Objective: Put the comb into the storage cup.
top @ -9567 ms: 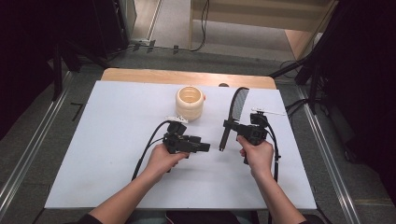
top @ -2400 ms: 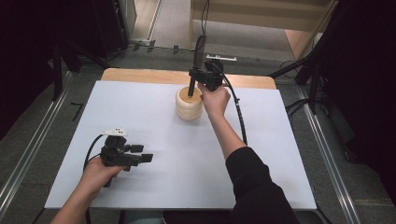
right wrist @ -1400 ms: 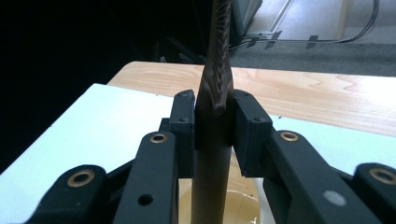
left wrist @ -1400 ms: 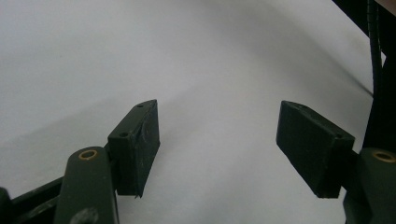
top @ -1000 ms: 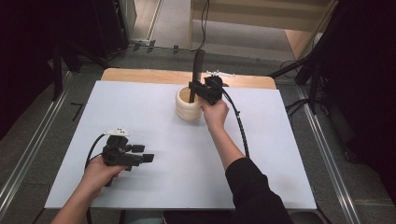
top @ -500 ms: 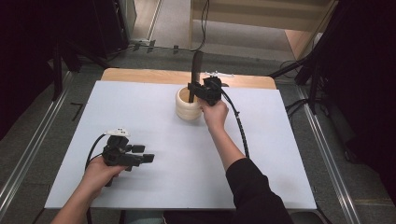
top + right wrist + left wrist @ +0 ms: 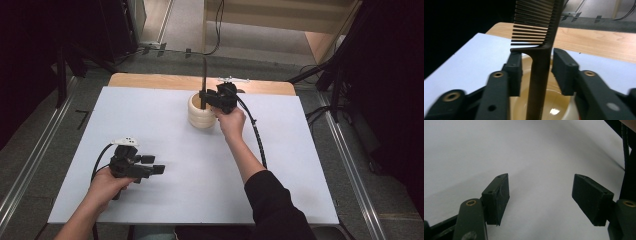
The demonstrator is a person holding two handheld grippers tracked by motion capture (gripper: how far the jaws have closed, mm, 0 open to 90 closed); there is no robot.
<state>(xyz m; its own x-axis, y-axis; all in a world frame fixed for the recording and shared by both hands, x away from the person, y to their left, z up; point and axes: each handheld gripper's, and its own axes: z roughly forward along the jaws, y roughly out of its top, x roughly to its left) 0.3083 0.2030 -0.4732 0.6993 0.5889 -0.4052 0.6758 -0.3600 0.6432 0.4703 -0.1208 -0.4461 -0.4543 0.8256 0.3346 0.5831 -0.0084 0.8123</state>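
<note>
A black comb (image 7: 204, 75) stands upright with its handle down inside a cream ribbed cup (image 7: 200, 117) at the far middle of the table. My right gripper (image 7: 206, 95) is level with the cup's rim, one jaw on either side of the comb handle (image 7: 540, 75). Both jaws stand slightly off the handle with narrow gaps, so it is open. The cup's glossy inside (image 7: 554, 107) shows below the jaws. My left gripper (image 7: 154, 169) rests low over the near left of the table. In the left gripper view its jaws (image 7: 541, 180) are wide open over bare white table.
A white sheet (image 7: 280, 165) covers the table, with a wooden strip (image 7: 150, 80) along the far edge. The right gripper's cable (image 7: 257, 140) trails over the table beside the forearm. Metal rails and dark stands flank the table.
The right gripper has lowered the comb, so its handle now sits deeper in the cup. The left gripper has stayed put.
</note>
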